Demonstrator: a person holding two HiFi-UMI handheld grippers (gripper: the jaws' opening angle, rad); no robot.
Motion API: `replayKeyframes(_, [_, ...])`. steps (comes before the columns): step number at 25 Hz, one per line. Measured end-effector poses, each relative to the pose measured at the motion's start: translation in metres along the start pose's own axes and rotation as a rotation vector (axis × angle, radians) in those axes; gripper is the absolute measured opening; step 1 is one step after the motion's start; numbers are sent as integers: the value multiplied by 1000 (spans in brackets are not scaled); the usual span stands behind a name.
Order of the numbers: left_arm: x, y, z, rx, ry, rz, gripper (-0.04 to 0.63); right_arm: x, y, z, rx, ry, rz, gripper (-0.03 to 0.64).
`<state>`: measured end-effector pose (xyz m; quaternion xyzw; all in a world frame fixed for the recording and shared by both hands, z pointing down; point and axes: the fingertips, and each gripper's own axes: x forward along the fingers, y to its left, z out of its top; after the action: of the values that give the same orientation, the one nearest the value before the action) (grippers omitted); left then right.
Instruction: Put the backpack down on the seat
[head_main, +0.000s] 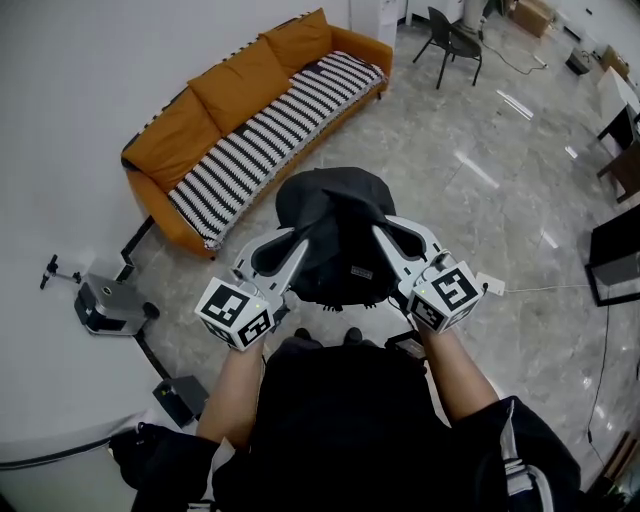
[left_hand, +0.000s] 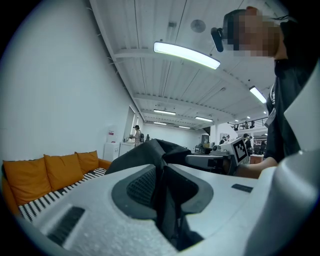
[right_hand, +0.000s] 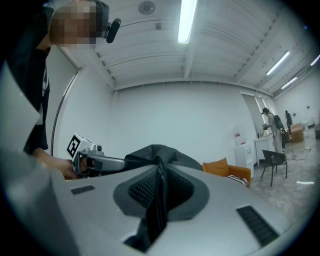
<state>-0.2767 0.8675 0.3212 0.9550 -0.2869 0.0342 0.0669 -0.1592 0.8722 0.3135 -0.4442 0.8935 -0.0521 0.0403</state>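
- Black fabric of the backpack (head_main: 335, 225) hangs bunched up between the two grippers. It is held in the air in front of the person, over the grey polished stone floor (head_main: 480, 190).
- At the pack's left side in the head view, the left gripper (head_main: 288, 243) has its jaws closed on a fold of the dark fabric. The left gripper view shows that fold pinched between the ribbed pads (left_hand: 137, 186) and running down the narrow slit between them.
- At the pack's right side, the right gripper (head_main: 388, 238) clamps the pack the same way. In the right gripper view a thin ridge of fabric stands squeezed between its jaws.
- Both grippers angle in toward each other, with the bulk of the pack rising beyond their tips and their marker cubes toward the person's bare forearms.
- An orange sofa (head_main: 250, 80) stands along the white wall at the upper left of the head view, well apart from the backpack. A black-and-white striped cover (head_main: 270, 145) lies on its seat.
- A black chair (head_main: 452, 40) stands far off at the top of the head view.
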Motion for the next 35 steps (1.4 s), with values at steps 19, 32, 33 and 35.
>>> replayKeyframes(19, [30, 34, -33, -64, 22, -7, 77, 18, -31, -30, 55, 71, -26, 44])
replayKeyframes(32, [89, 111, -11, -79, -10, -54, 77, 86, -93, -16, 45, 94, -51, 44])
replayKeyframes(33, [93, 117, -9, -79, -12, -60, 77, 92, -98, -14, 45, 96, -55, 44])
replayKeyframes(35, [101, 130, -6, -79, -16, -73, 77, 105, -107, -12, 45, 97, -66, 44])
